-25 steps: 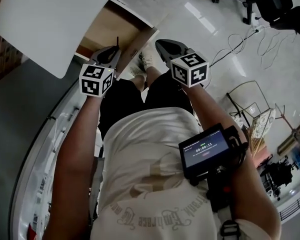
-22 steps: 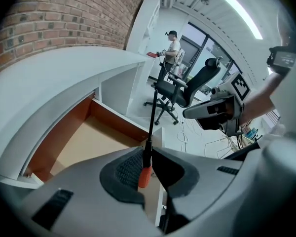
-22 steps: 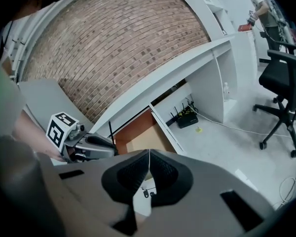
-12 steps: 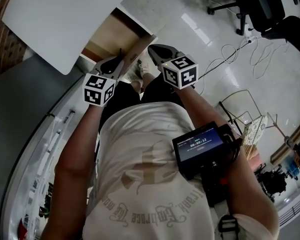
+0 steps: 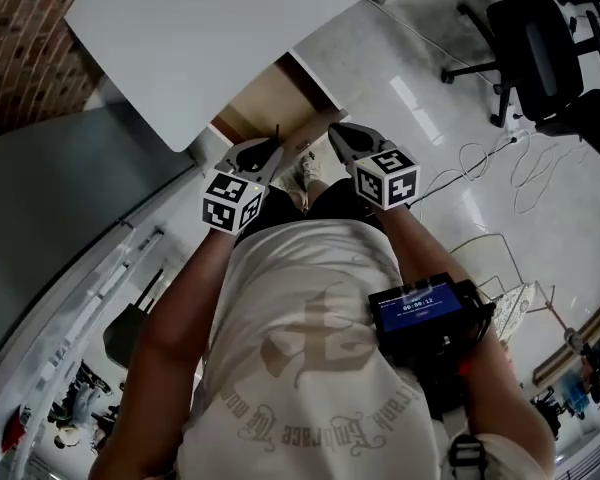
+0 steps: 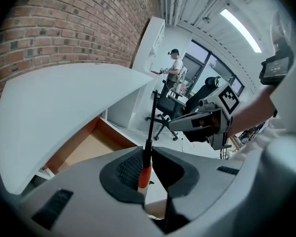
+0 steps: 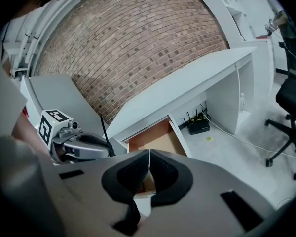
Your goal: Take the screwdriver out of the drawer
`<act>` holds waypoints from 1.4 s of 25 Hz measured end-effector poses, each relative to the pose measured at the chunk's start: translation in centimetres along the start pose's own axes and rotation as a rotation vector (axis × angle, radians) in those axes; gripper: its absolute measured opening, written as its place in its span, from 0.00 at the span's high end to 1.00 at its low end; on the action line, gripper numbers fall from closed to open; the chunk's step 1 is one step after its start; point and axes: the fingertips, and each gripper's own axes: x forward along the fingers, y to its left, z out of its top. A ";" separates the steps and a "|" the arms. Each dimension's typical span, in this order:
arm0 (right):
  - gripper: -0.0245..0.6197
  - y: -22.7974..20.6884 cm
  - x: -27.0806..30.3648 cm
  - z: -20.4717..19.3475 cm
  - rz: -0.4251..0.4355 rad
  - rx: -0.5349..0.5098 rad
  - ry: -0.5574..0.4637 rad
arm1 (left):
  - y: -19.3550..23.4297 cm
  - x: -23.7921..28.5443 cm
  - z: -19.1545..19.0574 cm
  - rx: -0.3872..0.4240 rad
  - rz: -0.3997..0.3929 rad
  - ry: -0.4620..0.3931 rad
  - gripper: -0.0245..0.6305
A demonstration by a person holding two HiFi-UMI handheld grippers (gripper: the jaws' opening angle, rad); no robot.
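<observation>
Grips the screwdriver in the left tool, pads clamped on the orange handle just below where the black shaft begins. Sends the shaft out past the tips toward 12 o'clock in the left gripper view, leaning slightly toward 1. Holds the screwdriver up in the air and out of the drawer, which lies at 8 o'clock of it in that view, touching no part of it.

Shows the drawer pulled open under the white table, at 12 o'clock of both tools in the head view, with a bare wooden bottom as far as can be seen.

Carries the right tool at 3 o'clock of the left one, near it but apart. Has that tool's jaws together, with nothing between them. Aims both tools toward the drawer front.

Wears a lit screen strapped on the right forearm.

Around the table: brick wall at 9 o'clock, black chair at 3 o'clock on the pale floor, loose cables at 4 o'clock. Under the table, at 3 o'clock of the drawer in the right gripper view, a black router. Far off in the left gripper view, a standing person.
</observation>
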 end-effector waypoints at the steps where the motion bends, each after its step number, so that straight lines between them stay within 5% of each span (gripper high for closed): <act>1: 0.93 0.1 0.1 0.1 0.001 -0.009 -0.002 | 0.2 -0.2 0.0 -0.003 0.008 -0.012 0.86; 9: 0.93 2.6 1.3 -0.3 0.012 -0.103 -0.003 | 1.7 -2.8 -1.3 -0.027 0.025 -0.117 0.86; 21: 0.93 6.9 0.3 4.2 0.090 -0.231 -0.066 | 3.0 -9.2 -0.6 -0.138 0.135 -0.282 0.86; 35: 0.93 12.3 -1.4 6.5 0.228 -0.369 -0.105 | 1.4 -13.9 2.0 -0.155 0.176 -0.437 0.86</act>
